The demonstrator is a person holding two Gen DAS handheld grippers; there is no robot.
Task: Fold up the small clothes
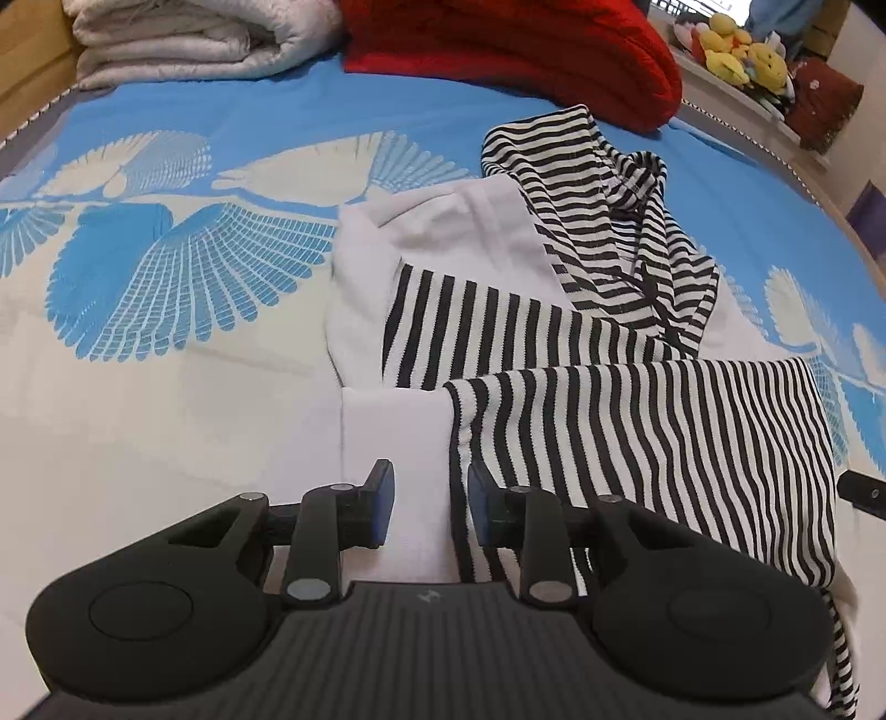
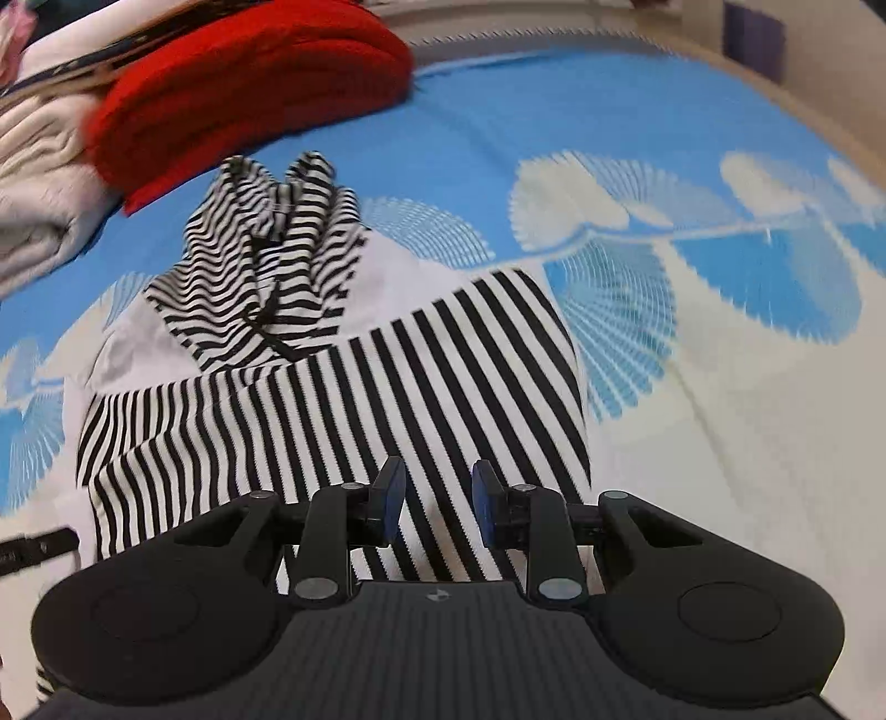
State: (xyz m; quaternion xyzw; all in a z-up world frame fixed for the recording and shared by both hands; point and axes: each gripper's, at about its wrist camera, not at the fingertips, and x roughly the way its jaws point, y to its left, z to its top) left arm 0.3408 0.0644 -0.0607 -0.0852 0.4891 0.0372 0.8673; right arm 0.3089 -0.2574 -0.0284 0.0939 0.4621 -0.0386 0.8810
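One striped black-and-white garment [image 1: 637,421], white panels showing, partly folded, hood bunched.

A bed [image 1: 387,111] with a blue-and-white feather-patterned cover carries a black-and-white striped garment [image 1: 637,432], a red knitted bundle [image 1: 526,50] and a folded white quilt [image 1: 183,39].

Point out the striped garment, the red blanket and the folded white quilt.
striped garment [image 1: 637,443], left wrist view, on its flat striped panel.
red blanket [image 1: 509,50], left wrist view, on the middle of its knitted top.
folded white quilt [image 1: 183,39], left wrist view, on its stacked folds.
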